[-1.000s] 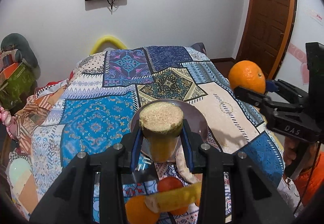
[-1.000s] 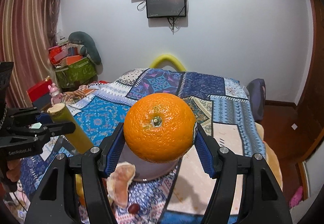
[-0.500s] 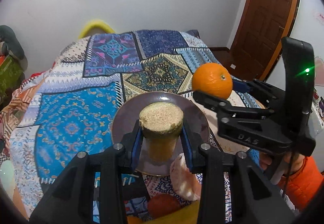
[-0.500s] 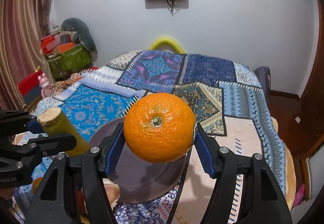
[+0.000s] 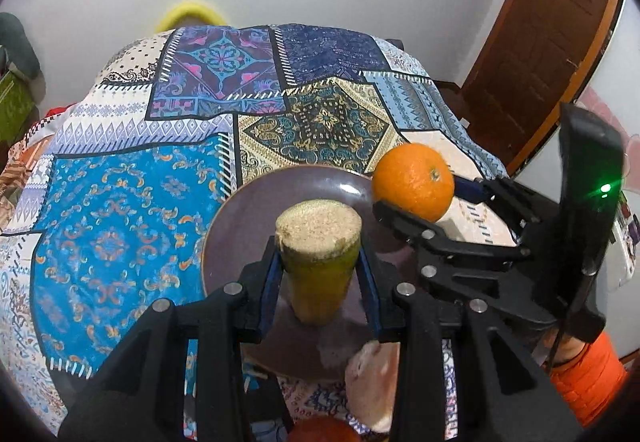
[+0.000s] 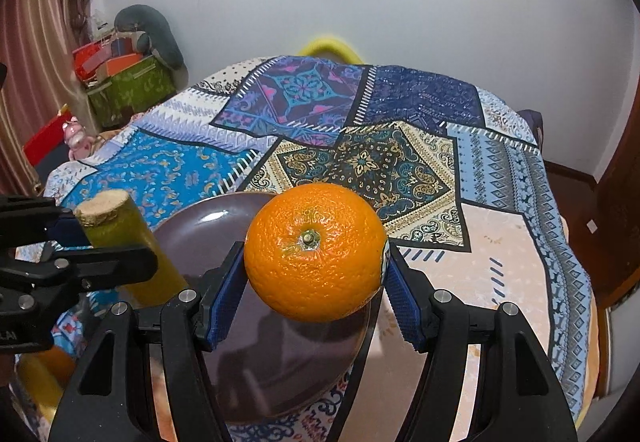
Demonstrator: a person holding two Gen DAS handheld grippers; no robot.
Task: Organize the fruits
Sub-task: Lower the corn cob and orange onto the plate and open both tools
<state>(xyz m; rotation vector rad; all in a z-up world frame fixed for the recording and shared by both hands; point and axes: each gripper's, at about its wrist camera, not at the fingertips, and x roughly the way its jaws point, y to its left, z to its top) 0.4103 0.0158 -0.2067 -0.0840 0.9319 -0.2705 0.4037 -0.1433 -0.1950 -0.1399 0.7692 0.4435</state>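
Observation:
My left gripper [image 5: 319,270] is shut on a yellow-green sugarcane piece [image 5: 319,242] with a pale cut end, held over the dark purple plate [image 5: 248,210]. My right gripper [image 6: 314,290] is shut on an orange [image 6: 315,252] above the plate's right rim [image 6: 192,234]. In the left wrist view the right gripper [image 5: 420,210] and its orange [image 5: 414,182] hang at the plate's right edge. In the right wrist view the left gripper [image 6: 76,238] and the cane [image 6: 120,238] are at the left.
The plate lies on a patchwork cloth [image 5: 120,222] over a round table. A pale peeled fruit piece [image 5: 372,386] and a red-orange fruit [image 5: 320,432] lie near the front edge. Another yellow cane piece [image 6: 40,382] lies at the left. A wooden door [image 5: 540,42] stands to the right.
Both grippers have moved forward and down toward the plate with their fruit. The right gripper with the orange has come in closer to the plate's right rim.

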